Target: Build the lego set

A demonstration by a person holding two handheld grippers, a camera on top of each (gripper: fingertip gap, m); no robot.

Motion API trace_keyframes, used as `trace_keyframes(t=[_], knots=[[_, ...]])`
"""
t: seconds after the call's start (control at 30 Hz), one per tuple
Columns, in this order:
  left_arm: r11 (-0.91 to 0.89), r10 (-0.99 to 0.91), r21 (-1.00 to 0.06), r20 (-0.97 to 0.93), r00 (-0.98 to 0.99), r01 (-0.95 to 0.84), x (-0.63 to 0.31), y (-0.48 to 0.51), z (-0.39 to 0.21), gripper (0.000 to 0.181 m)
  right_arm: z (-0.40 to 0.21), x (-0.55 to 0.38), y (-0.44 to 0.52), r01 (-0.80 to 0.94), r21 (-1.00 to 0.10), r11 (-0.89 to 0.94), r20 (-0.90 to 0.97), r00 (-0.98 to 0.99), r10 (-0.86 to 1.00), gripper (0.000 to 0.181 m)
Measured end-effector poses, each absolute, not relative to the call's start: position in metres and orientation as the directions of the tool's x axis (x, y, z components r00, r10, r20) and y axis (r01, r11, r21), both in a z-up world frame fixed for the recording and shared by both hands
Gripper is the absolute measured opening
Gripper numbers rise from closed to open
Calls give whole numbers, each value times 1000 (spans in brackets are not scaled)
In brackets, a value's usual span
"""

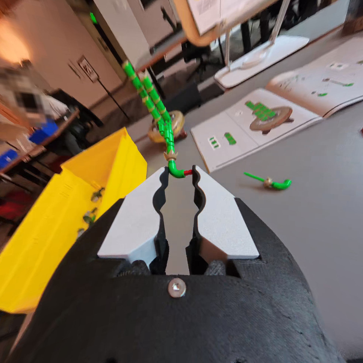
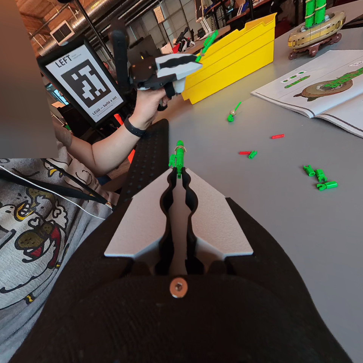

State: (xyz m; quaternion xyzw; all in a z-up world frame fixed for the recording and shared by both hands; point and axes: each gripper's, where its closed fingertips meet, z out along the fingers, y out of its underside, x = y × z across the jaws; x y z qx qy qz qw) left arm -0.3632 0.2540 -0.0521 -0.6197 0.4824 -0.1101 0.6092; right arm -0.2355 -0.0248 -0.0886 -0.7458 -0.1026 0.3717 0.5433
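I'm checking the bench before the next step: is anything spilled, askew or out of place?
Nothing looks damaged. Loose parts lie scattered on the grey table: two red pins, green clip pieces, and a short stem with a curved end lying on its side, all outside the yellow bin.

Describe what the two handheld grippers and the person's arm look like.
Both grippers, left and right, have black textured bodies, a silver screw at centre and white wedge fingers lined with wavy black pads. The left hand wears a black wristband; the forearm is unsleeved.
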Motion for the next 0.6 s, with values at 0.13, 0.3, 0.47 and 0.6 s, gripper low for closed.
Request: trace_keyframes(t=[0.13,0.3,0.47,0.6], knots=[[354,-709,-868,-492,505,-348,-349,226,-11,22,-72,-234,-21,-282,-893,-351,-446,664,600,4],[506,-704,-847,-515,489,-164,-332,179,38,23,-22,-239,4,-50,-915,-399,-343,615,710,3],[609,-700,-792,-521,489,28,-326,130,77,22,39,-253,23,368,-804,-466,-258,491,832,3],[639,-705,-759,-514,488,124,-325,101,96,23,76,-269,37,600,-668,-439,-199,425,883,4]])
